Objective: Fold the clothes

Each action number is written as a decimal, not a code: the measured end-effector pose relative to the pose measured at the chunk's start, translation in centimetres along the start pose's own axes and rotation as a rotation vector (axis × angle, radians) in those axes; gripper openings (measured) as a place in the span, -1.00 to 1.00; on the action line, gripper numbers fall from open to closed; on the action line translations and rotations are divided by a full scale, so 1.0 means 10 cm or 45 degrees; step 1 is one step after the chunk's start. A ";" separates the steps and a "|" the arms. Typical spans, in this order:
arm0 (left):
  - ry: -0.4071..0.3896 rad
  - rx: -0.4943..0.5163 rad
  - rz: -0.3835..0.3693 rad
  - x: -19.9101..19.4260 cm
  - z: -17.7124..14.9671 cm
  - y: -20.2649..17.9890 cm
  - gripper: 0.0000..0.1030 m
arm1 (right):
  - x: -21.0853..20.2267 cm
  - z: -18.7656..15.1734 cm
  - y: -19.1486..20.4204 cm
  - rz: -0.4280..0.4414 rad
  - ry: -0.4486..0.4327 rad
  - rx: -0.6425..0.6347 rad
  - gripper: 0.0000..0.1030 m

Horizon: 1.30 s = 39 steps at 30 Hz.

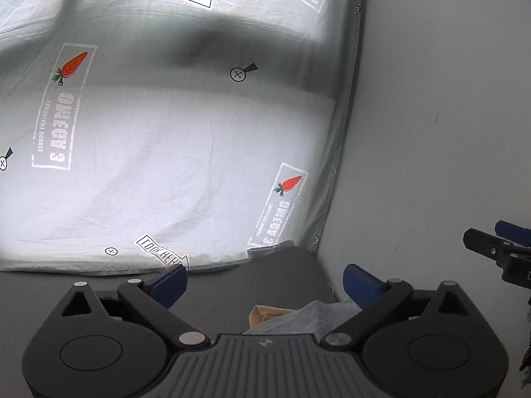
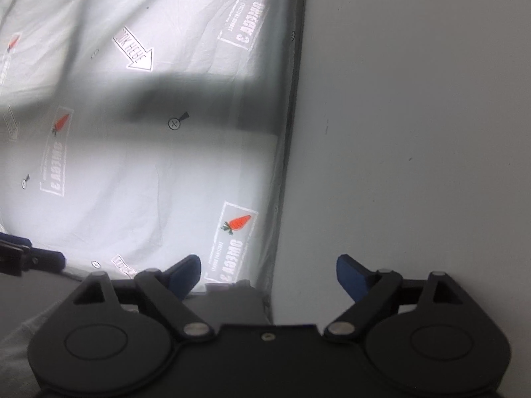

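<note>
A dark grey garment [image 1: 259, 285] lies flat on a white printed sheet [image 1: 166, 152], its far edge near a small tag [image 1: 270, 248]. A lighter grey fabric with a tan label [image 1: 298, 318] is bunched just under my left gripper [image 1: 264, 285], which is open and empty above the garment. My right gripper [image 2: 267, 275] is open and empty over the garment's right corner [image 2: 232, 301], at the sheet's edge. The right gripper also shows at the right edge of the left wrist view [image 1: 497, 245], and the left gripper at the left edge of the right wrist view [image 2: 30, 258].
The sheet [image 2: 149, 165] carries carrot prints and arrow marks and has dark shadows across it. Its right edge runs along a plain white wall [image 1: 448, 116], also seen in the right wrist view [image 2: 415, 132].
</note>
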<state>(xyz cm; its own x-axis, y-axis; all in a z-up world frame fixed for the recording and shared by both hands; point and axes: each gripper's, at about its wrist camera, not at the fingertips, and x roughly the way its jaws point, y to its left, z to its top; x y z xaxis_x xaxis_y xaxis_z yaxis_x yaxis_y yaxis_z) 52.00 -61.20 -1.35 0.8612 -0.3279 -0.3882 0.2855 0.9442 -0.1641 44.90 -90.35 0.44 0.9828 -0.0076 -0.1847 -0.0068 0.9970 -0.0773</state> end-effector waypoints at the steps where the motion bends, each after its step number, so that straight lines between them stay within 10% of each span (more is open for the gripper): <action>1: 0.003 0.001 -0.014 0.04 0.00 -0.05 0.99 | 0.04 -0.03 0.00 0.049 0.006 0.016 0.74; 8: 0.115 0.005 0.015 0.49 -0.52 -0.27 1.00 | 0.69 -0.83 0.21 0.336 0.288 0.150 0.92; 13: 0.196 -0.203 -0.042 0.70 -0.99 0.03 1.00 | 0.70 -1.33 0.44 0.278 0.232 0.092 1.00; 20: 0.227 -0.157 -0.094 0.58 -0.84 0.10 1.00 | 0.54 -1.07 0.77 0.078 0.294 -0.080 0.99; 25: 0.022 -0.095 -0.054 0.06 -0.55 0.32 1.00 | 0.17 -0.62 1.34 -0.260 0.172 -0.402 0.99; 39: -0.320 -0.173 0.236 -1.98 -0.24 0.92 1.00 | -0.97 -0.05 2.41 -0.291 0.012 -0.606 0.99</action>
<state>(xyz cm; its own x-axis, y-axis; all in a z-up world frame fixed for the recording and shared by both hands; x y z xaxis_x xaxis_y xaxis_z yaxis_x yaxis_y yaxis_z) 36.53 -46.11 2.64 0.9748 -0.1171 -0.1901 0.0702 0.9689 -0.2372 35.06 -66.29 -0.13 0.9674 -0.2232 -0.1195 0.1220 0.8247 -0.5523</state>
